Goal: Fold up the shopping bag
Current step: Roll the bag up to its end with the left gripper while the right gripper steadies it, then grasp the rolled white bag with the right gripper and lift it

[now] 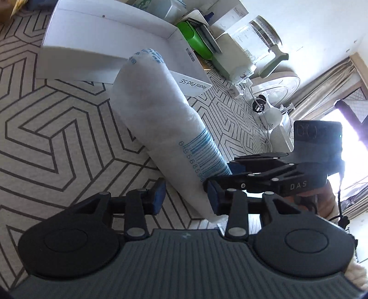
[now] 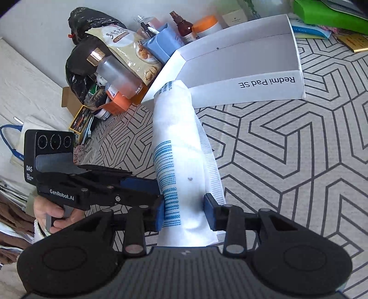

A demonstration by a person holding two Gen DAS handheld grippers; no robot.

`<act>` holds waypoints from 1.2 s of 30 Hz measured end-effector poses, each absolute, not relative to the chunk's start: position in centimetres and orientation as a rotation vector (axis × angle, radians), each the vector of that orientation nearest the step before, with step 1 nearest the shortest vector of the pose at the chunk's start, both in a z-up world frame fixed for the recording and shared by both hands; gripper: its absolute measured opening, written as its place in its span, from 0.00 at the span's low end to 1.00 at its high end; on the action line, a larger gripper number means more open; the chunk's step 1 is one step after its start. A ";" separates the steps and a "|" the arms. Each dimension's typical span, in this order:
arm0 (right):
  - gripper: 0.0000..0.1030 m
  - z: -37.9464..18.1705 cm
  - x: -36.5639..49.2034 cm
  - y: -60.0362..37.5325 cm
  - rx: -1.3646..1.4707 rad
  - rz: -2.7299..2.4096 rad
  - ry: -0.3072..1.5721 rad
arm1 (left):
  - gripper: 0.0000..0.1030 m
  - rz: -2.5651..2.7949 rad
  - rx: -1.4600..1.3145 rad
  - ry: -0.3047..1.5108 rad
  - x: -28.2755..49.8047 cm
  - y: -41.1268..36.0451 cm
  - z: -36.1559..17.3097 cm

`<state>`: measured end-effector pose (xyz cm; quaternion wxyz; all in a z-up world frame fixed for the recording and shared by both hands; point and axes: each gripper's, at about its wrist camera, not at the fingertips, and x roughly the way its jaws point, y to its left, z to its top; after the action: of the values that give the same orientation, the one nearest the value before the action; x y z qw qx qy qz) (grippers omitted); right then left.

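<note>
We see the white shopping bag [image 2: 181, 147] folded into a long strip with blue barcode print, lying on the patterned mat [image 2: 287, 149], far end on an empty white Redmi Pad SE box [image 2: 241, 59], our right gripper [image 2: 184, 212] clenched on its near end, left gripper [image 1: 186, 195] released beside it.

Folded shopping bag [image 2: 181, 147] lies lengthwise on the bench [image 2: 287, 149], far end resting against the front edge of the tablet box [image 2: 241, 66]. Right gripper [image 2: 184, 212] straddles the bag's near end, one pad on each side. Left gripper [image 2: 147, 186] comes in from the bag's left side in the right wrist view, its pads at the bag's edge. Left of the box: a heap of bottles, a snack pouch [image 2: 131, 53] and a tied sack [image 2: 92, 20]. Behind the box, right: a blender jug [image 1: 260, 41].
</note>
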<state>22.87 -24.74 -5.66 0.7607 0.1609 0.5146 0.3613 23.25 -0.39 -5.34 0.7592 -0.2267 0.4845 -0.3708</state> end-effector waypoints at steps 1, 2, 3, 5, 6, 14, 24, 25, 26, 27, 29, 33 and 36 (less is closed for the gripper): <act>0.36 -5.5 23.0 -24.5 0.332 0.795 1.126 | 0.37 -0.813 -0.516 1.047 23.4 -0.3 -5.4; 0.37 -5.3 23.2 -24.1 0.292 0.808 1.133 | 0.37 -0.818 -0.532 1.036 23.4 -0.2 -5.4; 0.37 -5.0 23.4 -23.7 0.260 0.811 1.144 | 0.38 -0.820 -0.524 1.024 23.4 -0.3 -5.3; 0.38 -4.4 23.5 -22.9 0.191 0.815 1.166 | 0.38 -0.817 -0.485 1.004 23.1 -0.6 -5.0; 0.38 -4.1 23.7 -22.5 0.158 0.821 1.179 | 0.38 -0.817 -0.468 0.995 23.0 -0.7 -4.9; 0.40 -2.9 25.3 -20.1 -0.010 0.850 1.319 | 0.38 -0.828 -0.348 0.890 22.3 -1.3 -3.8; 0.45 -2.0 23.1 -18.2 -0.232 0.843 1.225 | 0.39 -0.822 -0.368 0.920 22.4 -0.5 -4.5; 0.45 -1.9 22.9 -18.1 -0.242 0.838 1.222 | 0.39 -0.820 -0.367 0.922 22.4 -0.5 -4.5; 0.46 -1.8 22.9 -18.0 -0.250 0.831 1.221 | 0.39 -0.819 -0.367 0.924 22.4 -0.5 -4.6; 0.46 -1.7 22.7 -17.9 -0.266 0.823 1.214 | 0.39 -0.818 -0.367 0.926 22.4 -0.5 -4.6; 0.49 -1.5 22.2 -17.6 -0.326 0.802 1.174 | 0.38 -0.810 -0.363 0.927 22.5 -0.5 -4.7; 0.58 -1.6 21.0 -16.8 -0.449 0.766 1.100 | 0.36 -0.808 -0.324 0.916 22.2 -0.8 -4.6; 0.56 -1.9 20.7 -16.4 -0.480 0.759 1.079 | 0.34 -0.798 -0.305 0.912 22.1 -1.0 -4.5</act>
<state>20.72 -16.45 -1.94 0.7635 -0.2206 0.4963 0.3493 22.06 -0.98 -4.49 0.8109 -0.1429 0.4271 -0.3736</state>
